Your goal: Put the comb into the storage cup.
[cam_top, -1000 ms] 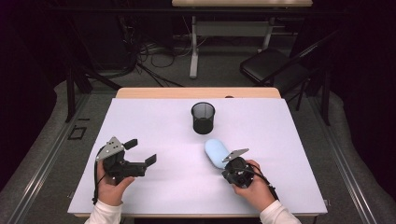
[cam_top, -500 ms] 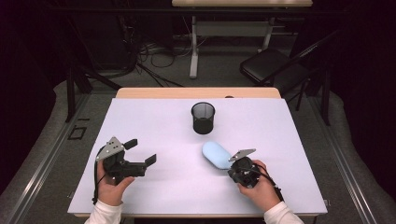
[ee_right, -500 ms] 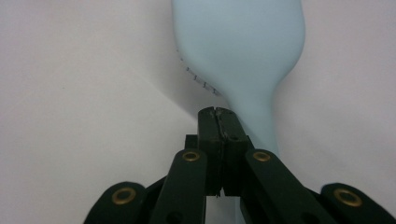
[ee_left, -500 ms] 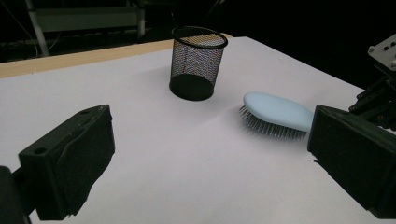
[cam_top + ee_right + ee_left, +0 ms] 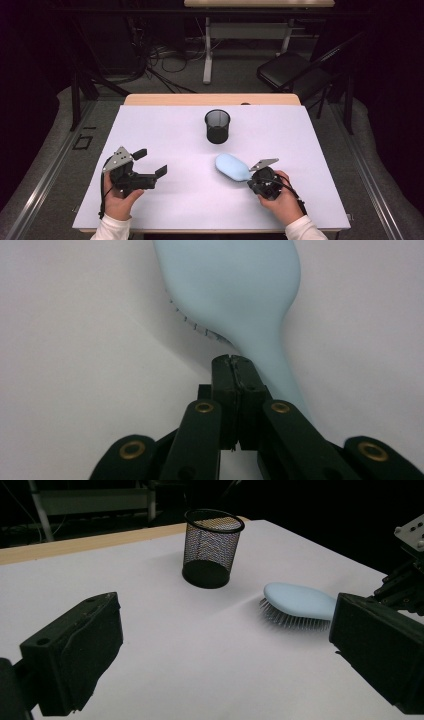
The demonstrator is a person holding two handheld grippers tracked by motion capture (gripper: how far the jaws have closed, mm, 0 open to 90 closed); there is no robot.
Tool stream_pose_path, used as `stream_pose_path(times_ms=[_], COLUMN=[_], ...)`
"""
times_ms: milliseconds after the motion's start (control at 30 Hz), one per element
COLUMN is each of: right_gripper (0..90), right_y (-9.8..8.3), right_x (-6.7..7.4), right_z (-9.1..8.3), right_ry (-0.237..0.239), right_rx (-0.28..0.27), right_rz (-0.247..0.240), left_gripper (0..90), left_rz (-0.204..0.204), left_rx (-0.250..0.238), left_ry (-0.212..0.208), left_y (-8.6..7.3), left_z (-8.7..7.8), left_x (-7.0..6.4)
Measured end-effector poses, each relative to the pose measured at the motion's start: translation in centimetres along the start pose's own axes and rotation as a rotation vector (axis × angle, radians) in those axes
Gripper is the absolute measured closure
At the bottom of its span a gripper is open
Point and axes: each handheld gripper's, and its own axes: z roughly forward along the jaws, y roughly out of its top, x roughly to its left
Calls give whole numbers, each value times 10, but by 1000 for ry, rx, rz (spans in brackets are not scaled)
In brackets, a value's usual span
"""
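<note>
- The pale blue hairbrush (image 5: pixel 233 167) has slid a little over the worktop (image 5: pixel 170 125) since a second ago — the right gripper (image 5: pixel 256 179) and its hand (image 5: pixel 280 200) have drawn back toward the person, and the brush head now lies farther from the black mesh pen cup (image 5: pixel 217 126).
- In the right gripper view the jaws are pressed together above the brush handle (image 5: pixel 280 375); whether they pinch the handle or merely rest on it I cannot tell.
- The brush lies bristles down, near the front right of the worktop, well apart from the cup.
- My reading: the brush is being dragged or repositioned, not yet lifted toward the cup.
- The left gripper (image 5: pixel 150 167) has stayed in place, spread wide and empty.
- The worktop is white with a wooden far edge; beyond it is a dark room with floor cables (image 5: pixel 165 55) and a black chair (image 5: pixel 290 70).
</note>
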Motion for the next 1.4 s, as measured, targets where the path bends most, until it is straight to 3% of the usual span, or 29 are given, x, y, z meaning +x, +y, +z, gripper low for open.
stream_pose_path(times_ms=[600,933,1400], right_gripper=[863,830,687], right_y=[0,0,1], right_x=[0,0,-2], right_z=[0,-2,-8], right_ry=[18,36,58], right_rx=[3,-25,-45], right_rz=[10,20,45], left_gripper=[9,10,10], left_rz=[0,0,2], left_rx=[1,2,8], left_ry=[1,2,2], left_y=[0,-1,-1], left_z=[0,1,1], left_x=[0,0,0])
